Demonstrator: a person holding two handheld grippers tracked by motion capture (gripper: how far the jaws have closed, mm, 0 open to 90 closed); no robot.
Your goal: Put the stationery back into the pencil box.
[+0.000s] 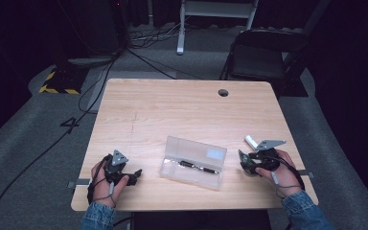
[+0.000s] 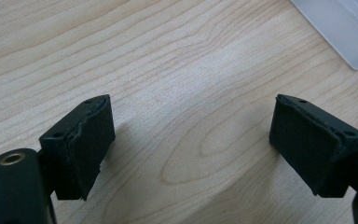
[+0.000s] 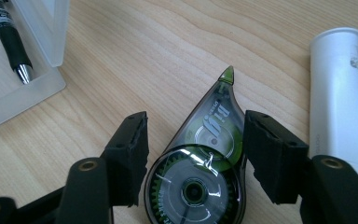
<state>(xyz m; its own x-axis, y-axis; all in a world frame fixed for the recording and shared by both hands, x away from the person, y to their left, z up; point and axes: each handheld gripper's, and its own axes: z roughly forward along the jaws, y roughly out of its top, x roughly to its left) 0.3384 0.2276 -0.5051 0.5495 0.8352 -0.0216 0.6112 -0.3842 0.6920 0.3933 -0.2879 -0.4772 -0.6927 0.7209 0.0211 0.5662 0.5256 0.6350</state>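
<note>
Correction tape dispenser (image 3: 200, 163) lies flat on the tabletop (image 3: 135, 60) between the right tool's (image 3: 193, 154) wide jaws, unpinched; close squarely across its body. Left tool (image 2: 191, 140) waits wide, empty

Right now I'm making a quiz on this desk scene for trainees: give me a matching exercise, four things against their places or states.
Things:
1. correction tape dispenser
2. black pen
3. white tube
4. left gripper

Places or states:
A. lying inside the open clear plastic case
B. open over bare table, nothing between its jaws
C. flat on the table between the jaws of the right gripper
D. lying on the table just beside the right gripper, outside its jaws

Pairs: 1-C, 2-A, 3-D, 4-B
</note>
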